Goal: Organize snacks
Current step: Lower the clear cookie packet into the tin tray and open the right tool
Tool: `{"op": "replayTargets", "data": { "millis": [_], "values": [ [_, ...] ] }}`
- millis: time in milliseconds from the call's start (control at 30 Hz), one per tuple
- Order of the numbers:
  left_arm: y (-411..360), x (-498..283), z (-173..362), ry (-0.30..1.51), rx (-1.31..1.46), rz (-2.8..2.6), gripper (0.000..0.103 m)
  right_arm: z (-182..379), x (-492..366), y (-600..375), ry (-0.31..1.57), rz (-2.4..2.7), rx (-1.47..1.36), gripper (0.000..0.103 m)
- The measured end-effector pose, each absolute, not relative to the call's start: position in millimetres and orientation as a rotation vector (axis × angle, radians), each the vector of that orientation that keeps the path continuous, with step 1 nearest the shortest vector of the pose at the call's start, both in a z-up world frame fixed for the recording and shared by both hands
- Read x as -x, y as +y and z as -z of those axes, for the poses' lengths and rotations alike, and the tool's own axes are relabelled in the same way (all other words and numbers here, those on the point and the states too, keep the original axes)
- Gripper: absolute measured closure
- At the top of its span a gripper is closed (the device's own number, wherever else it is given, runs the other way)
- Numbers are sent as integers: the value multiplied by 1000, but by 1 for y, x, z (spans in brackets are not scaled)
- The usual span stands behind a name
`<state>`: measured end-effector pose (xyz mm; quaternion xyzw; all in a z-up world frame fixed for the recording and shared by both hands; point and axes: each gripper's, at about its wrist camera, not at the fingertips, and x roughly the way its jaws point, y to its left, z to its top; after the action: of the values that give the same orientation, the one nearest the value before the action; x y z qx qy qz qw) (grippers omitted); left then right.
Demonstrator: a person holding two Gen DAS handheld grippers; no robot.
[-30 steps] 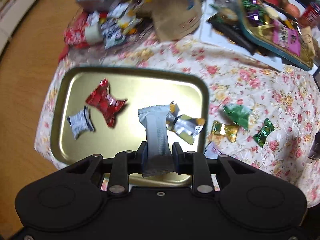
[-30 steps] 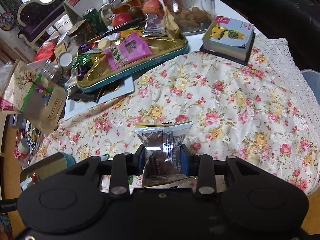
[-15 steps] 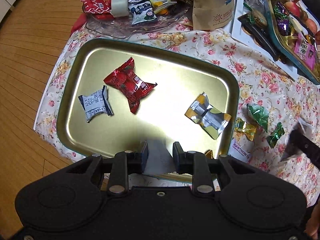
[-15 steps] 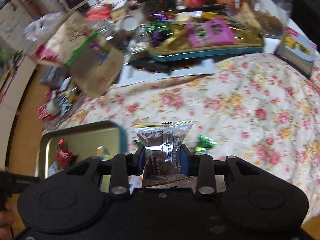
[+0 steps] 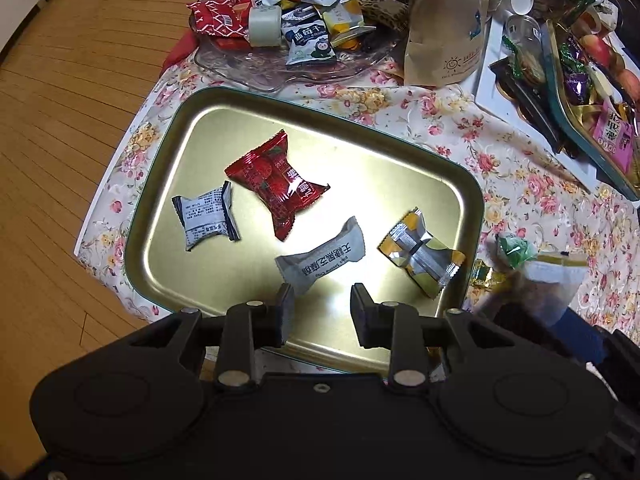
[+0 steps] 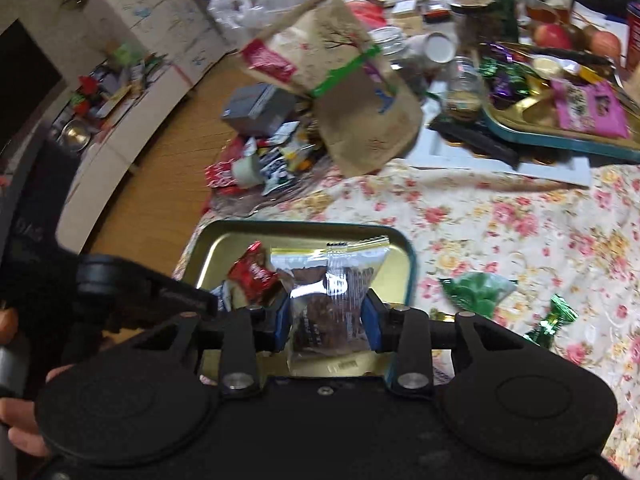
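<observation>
I'm getting overhead light glaring white off the gold tray (image 5: 192, 184); left view is sharp, right view smears with motion blur, and fisheye bends the wooden floor (image 5: 60, 120) at both edges.

- Left wrist view: looks steeply down from close above the gold tray (image 5: 192, 128), its own left tongs (image 5: 320, 312) filling the lower frame; the flowered table (image 5: 500, 152) runs off toward the top and right.
- Right wrist view: slanted downward across the table (image 6: 500, 220) toward the room beyond, right tongs (image 6: 326, 320) in the foreground, near the tray's (image 6: 304, 226) edge.
- Shared: the tray, red-wrapped snack (image 5: 276, 184) (image 6: 252, 274), brown paper bag (image 5: 444, 36) (image 6: 360, 112).
</observation>
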<state>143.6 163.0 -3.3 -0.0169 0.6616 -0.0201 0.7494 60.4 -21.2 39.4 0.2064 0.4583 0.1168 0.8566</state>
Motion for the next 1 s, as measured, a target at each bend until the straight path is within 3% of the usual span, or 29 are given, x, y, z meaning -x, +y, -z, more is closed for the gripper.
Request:
{"op": "replayTargets", "data": {
  "millis": [433,1000],
  "values": [
    [151,-143,4,1445,16,48,62,-47,-55,-41,927,-235,-467,62],
    [76,-128,8,1463,-103,228,61,-4,-43,-149,1022,181,-560,62]
  ]
}}
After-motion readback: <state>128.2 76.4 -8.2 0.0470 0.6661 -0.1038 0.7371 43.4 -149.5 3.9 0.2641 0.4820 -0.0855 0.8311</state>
